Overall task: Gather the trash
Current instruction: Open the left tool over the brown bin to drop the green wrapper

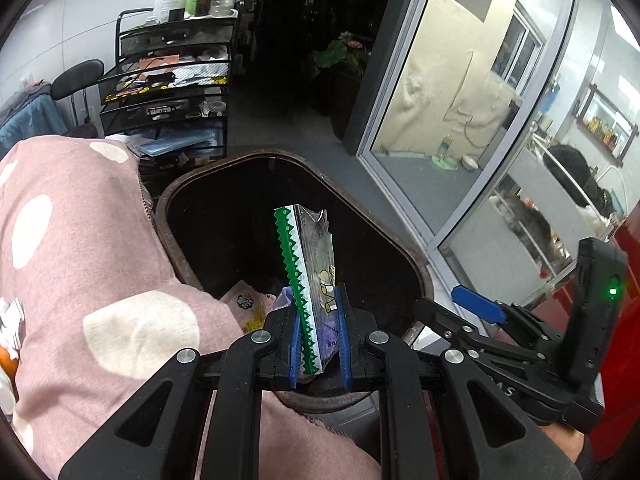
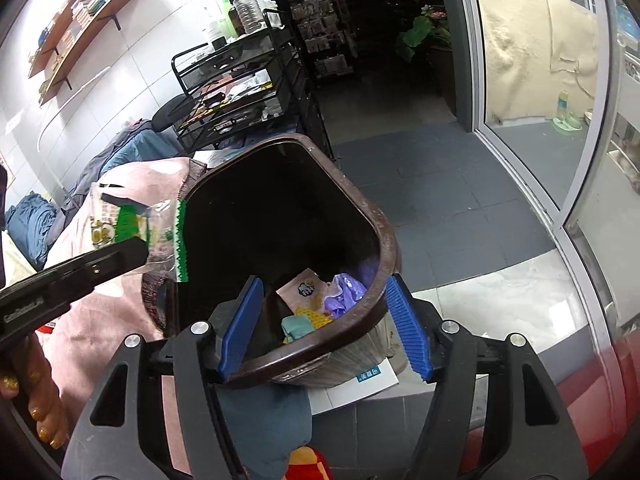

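So the left gripper (image 1: 319, 340) is clamped on a wrapper (image 1: 310, 280), clear plastic with a green zigzag edge, and it's holding it upright right over the open mouth of the bin (image 1: 412, 256). The right gripper (image 2: 324, 328) has its blue fingers (image 2: 408, 328) spread wide with nothing in them, sitting on either side of the bin's near rim. Down in the bin there's already a pink packet (image 2: 304, 290), a purple bag (image 2: 346, 288) and something teal (image 2: 296, 326). A pink spotted blanket (image 1: 80, 248) lies just beside the bin on the left, and a black wire rack (image 1: 172, 76) stands behind it.
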